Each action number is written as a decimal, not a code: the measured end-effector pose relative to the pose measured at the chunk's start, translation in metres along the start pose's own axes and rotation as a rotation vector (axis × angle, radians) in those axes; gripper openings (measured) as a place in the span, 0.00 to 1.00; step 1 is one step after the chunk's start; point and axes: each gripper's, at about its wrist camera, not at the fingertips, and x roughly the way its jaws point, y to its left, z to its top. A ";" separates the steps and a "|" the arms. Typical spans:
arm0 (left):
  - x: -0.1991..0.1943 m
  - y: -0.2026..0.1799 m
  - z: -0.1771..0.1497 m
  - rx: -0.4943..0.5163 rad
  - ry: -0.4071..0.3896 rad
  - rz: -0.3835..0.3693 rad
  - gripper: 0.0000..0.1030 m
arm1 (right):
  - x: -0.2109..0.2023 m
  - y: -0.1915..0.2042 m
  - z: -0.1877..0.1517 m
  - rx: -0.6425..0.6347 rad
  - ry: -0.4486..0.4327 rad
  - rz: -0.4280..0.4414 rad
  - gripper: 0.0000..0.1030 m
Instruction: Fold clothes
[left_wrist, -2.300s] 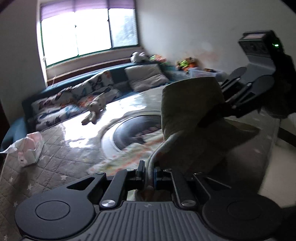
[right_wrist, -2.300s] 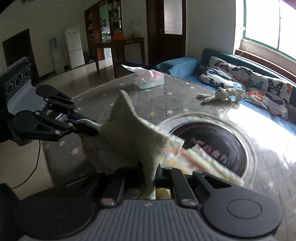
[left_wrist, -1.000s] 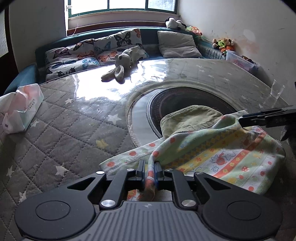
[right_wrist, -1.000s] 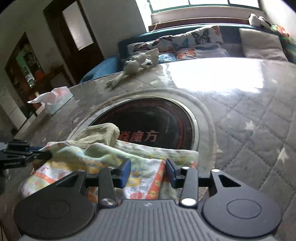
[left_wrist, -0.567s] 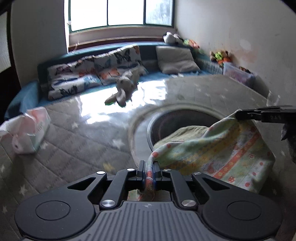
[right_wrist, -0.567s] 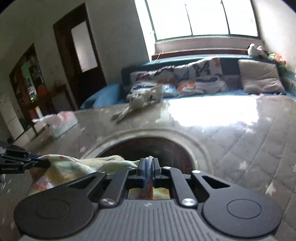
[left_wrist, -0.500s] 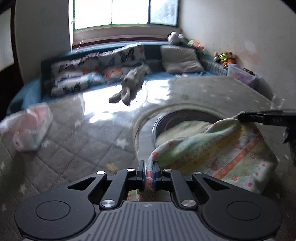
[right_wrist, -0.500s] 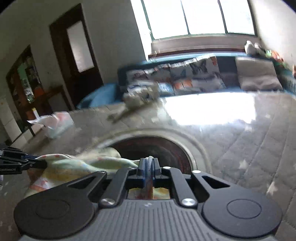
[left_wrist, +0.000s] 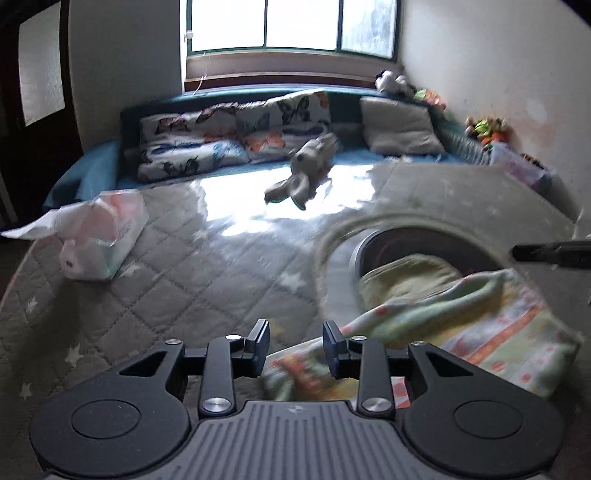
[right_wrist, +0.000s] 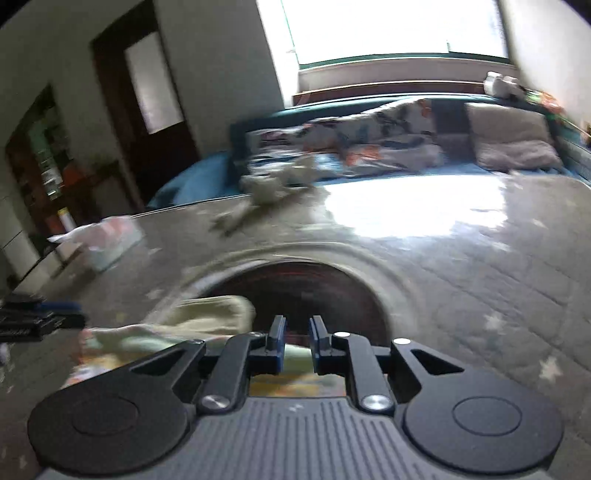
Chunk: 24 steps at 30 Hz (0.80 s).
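The printed garment (left_wrist: 491, 332) lay folded on the table (left_wrist: 177, 280), near its front edge and partly over the dark round inset (left_wrist: 399, 243) in the table's middle. Its pale olive part (left_wrist: 410, 273) stuck out toward the inset, and the striped, flower-printed layer lay on top of it.

The left gripper (left_wrist: 295, 341) hovered above the garment's near-left corner. Its jaws had just been opening and stood a narrow gap apart, with the cloth lying below and between them but not pressed by either pad. The right gripper (right_wrist: 295, 339) was above the garment's other near corner, its tips also showing at the right edge of the left wrist view. Its jaws had just been opening too and stood slightly apart, nothing clamped between them; the cloth lay beneath.

A tissue pack (left_wrist: 99, 236) sat near the table's left edge. A plush rabbit (left_wrist: 303, 173) lay at the far edge, in front of the butterfly-print cushions (left_wrist: 229, 136) on the blue sofa. The right wrist view was blurred.
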 end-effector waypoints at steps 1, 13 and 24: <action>0.000 -0.006 0.001 0.004 -0.004 -0.027 0.31 | 0.002 0.008 0.000 -0.019 0.010 0.027 0.14; 0.070 -0.049 0.010 -0.017 0.104 -0.158 0.25 | 0.057 0.051 -0.011 -0.100 0.097 0.043 0.12; 0.064 -0.049 0.012 -0.033 0.087 -0.167 0.25 | 0.039 0.066 -0.012 -0.167 0.086 0.118 0.14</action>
